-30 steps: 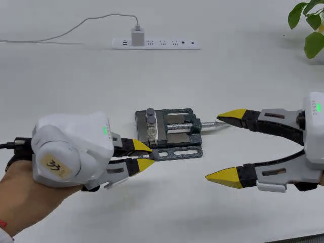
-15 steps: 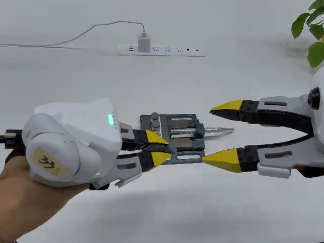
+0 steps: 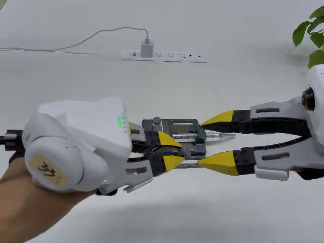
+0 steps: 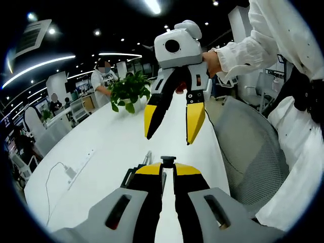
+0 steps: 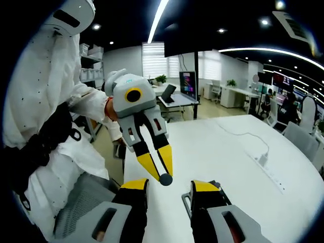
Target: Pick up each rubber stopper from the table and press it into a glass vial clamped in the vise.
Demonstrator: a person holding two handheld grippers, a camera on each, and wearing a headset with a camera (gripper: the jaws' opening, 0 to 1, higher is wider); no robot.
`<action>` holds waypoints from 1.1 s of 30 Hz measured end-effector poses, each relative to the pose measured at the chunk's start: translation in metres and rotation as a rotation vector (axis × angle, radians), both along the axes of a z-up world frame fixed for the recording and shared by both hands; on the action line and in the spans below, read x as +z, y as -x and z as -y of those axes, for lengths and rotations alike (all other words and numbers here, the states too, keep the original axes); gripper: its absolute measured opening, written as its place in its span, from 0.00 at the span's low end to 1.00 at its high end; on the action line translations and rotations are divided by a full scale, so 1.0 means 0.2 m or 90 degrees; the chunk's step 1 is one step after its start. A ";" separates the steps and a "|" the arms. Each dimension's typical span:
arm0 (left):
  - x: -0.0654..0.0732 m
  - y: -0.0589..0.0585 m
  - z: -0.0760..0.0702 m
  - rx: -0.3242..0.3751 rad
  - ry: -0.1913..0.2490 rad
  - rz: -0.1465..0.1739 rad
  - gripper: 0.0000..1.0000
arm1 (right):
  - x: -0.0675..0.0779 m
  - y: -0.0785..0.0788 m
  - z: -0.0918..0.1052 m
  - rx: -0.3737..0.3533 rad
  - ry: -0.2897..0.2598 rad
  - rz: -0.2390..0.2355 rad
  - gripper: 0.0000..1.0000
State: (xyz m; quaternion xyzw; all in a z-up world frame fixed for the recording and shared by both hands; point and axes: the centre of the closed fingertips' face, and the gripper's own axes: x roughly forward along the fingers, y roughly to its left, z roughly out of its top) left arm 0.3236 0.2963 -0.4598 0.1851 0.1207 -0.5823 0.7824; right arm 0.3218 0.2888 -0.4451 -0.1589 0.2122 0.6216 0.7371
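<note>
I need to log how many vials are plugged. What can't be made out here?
- Head view: vials in the vise sit behind the jaws of the left gripper; their count and plugs cannot be told.
- Head view: the stopper it grips is covered by its tips; the right gripper view shows it small and dark.
- Head view: the plant is cut off by the right edge.

Bright even overhead light, soft shadows, fisheye edge distortion.
</note>
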 end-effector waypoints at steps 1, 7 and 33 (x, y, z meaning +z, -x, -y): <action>0.00 0.00 0.00 -0.001 0.001 0.000 0.04 | 0.00 0.00 0.00 0.003 0.000 -0.001 0.28; 0.02 0.02 0.02 -0.010 0.003 0.006 0.04 | 0.00 0.04 -0.02 0.019 -0.001 -0.009 0.20; 0.05 0.05 0.04 -0.034 0.010 0.007 0.04 | -0.01 0.07 -0.04 0.037 0.002 -0.019 0.08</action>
